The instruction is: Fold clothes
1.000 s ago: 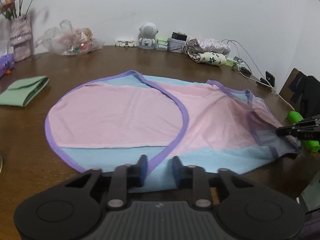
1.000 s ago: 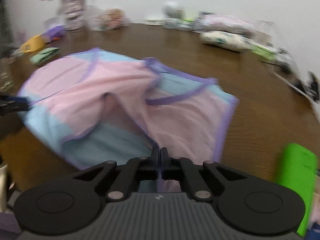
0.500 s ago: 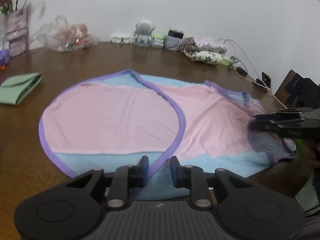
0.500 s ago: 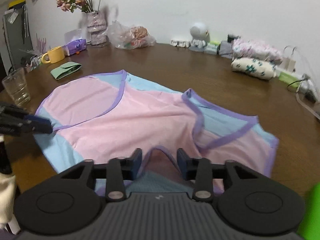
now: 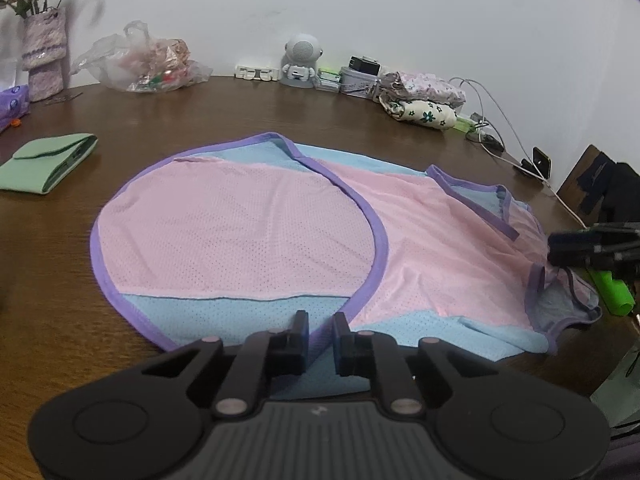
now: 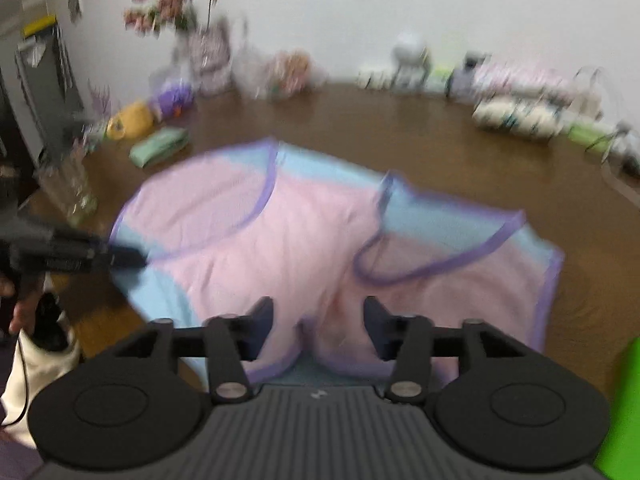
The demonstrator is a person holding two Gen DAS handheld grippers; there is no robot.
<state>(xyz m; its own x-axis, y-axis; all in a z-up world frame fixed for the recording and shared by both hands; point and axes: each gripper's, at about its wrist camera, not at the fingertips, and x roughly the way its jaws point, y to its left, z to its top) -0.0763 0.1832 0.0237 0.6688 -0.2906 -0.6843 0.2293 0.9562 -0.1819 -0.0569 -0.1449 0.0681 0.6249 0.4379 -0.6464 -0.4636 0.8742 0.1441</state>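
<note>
A pink and light-blue mesh garment with purple trim (image 5: 288, 232) lies spread on the brown wooden table (image 5: 200, 112), one rounded part folded over the middle. My left gripper (image 5: 320, 330) is open, its fingers a small gap apart over the garment's near blue edge and purple trim. My right gripper (image 6: 319, 320) is open wide above the garment's (image 6: 304, 240) strap end, nothing between its fingers. The right gripper also shows at the right edge of the left wrist view (image 5: 592, 246). The right wrist view is blurred.
A folded green cloth (image 5: 48, 162) lies at the left. A vase of flowers (image 5: 42, 52), a plastic bag (image 5: 144, 66), a small robot figure (image 5: 301, 60), folded floral clothes (image 5: 420, 98) and cables (image 5: 500, 136) line the back edge. A drinking glass (image 6: 68, 188) stands at the left.
My right gripper opened, let go of the garment's strap end and opened wider; the cloth dropped onto the table. My left gripper stayed open over the near edge.
</note>
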